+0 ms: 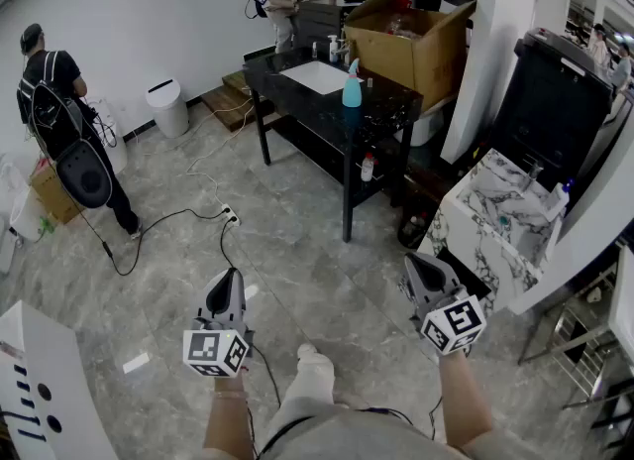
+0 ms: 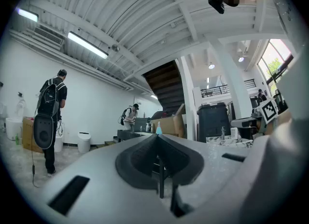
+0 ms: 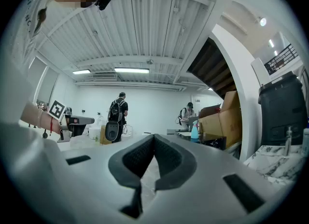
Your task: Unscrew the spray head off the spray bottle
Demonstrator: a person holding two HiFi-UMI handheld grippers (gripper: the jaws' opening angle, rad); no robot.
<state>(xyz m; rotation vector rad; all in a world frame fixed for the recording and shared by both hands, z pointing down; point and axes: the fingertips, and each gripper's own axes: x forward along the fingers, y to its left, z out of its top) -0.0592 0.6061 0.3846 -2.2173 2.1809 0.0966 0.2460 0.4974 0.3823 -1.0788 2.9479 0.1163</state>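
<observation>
Open workshop, grey stone-tile floor: teal plastic spray bottle (image 1: 352, 86) stands upright on the black table (image 1: 297, 103) worktop, toward the brown cardboard box (image 1: 416, 47) edge, well ahead, so left gripper (image 1: 230, 278) and right gripper (image 1: 416, 264) ride level, jaws together, empty, probably just carried in.

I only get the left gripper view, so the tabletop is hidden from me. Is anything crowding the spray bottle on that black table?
Observer: In the head view the spray bottle stands upright, clear of a white sheet lying to its left.
Operator: And the right hand-held gripper?
Observer: Its own view shows it shut, nothing between the jaws.
Operator: Floor ahead?
Observer: A power strip and its cable lie before the black table.
</observation>
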